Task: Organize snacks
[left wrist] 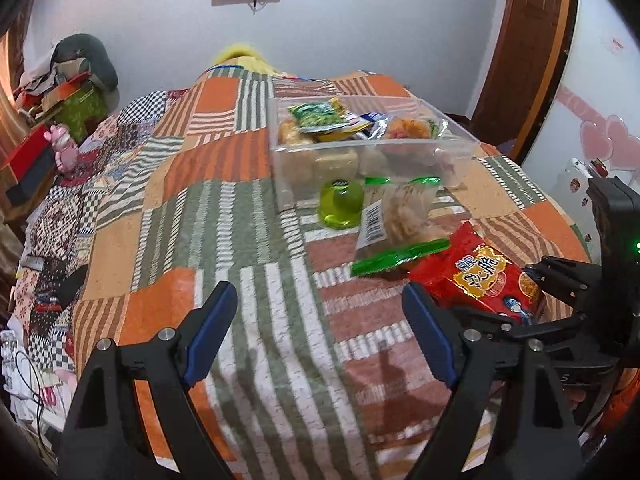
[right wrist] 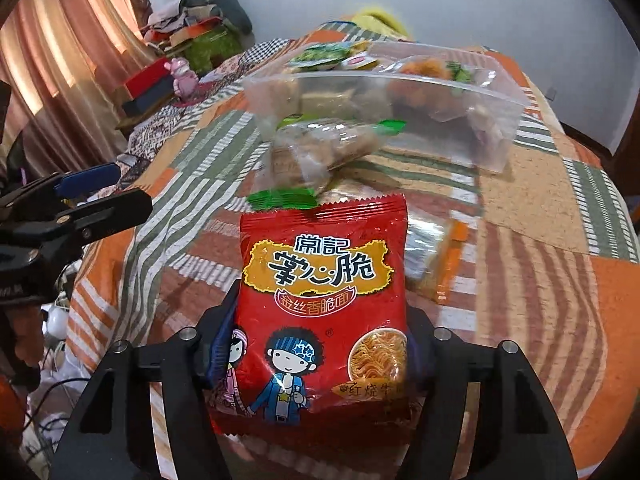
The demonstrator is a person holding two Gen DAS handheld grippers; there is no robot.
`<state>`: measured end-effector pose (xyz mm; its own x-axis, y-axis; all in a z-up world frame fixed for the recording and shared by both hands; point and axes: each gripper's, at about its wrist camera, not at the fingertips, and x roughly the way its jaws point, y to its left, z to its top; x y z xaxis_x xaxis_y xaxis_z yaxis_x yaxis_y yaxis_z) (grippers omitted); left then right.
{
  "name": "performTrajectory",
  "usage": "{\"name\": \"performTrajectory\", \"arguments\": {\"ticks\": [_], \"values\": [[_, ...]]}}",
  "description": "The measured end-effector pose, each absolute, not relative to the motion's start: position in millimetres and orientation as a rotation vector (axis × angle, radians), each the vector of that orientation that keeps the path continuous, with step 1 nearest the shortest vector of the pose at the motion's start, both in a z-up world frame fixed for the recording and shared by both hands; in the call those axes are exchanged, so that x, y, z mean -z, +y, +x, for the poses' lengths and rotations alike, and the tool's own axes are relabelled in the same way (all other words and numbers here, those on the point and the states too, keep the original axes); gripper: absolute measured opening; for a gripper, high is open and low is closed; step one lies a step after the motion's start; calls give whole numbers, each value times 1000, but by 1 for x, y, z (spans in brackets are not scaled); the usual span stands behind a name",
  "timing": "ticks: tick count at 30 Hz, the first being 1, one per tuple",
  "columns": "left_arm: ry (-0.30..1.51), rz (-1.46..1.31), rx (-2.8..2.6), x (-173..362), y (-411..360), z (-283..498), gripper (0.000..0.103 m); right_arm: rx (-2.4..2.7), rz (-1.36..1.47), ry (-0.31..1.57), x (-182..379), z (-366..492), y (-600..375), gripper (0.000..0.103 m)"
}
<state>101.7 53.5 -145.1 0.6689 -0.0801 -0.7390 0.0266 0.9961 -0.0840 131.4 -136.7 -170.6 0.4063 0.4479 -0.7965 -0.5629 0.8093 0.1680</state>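
My right gripper [right wrist: 320,332] is shut on a red noodle-snack packet [right wrist: 320,300] and holds it above the patchwork cloth; the packet also shows in the left wrist view [left wrist: 480,276] at the right. My left gripper [left wrist: 320,320] is open and empty, low over the cloth near its front, left of the packet. A clear plastic box [left wrist: 460,148] with several snacks in it stands farther back. A clear bag with green ends [left wrist: 400,216] and a green jelly cup [left wrist: 342,204] lie in front of the box.
The patchwork cloth [left wrist: 200,200] covers a rounded table. An orange-edged clear packet [right wrist: 436,256] lies right of the red packet. Boxes, a pink toy [left wrist: 64,148] and piled clothes stand at the left. A wooden door [left wrist: 528,40] is at the back right.
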Motion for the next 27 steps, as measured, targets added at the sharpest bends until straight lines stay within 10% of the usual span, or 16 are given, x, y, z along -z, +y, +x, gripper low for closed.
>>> {"name": "performTrajectory", "arguments": {"ticks": [23, 27], "values": [[937, -60, 109, 188, 0, 211, 85, -470, 40, 849, 143, 163, -229, 62], [941, -134, 123, 193, 9, 214, 62, -470, 42, 846, 141, 167, -227, 62]]}}
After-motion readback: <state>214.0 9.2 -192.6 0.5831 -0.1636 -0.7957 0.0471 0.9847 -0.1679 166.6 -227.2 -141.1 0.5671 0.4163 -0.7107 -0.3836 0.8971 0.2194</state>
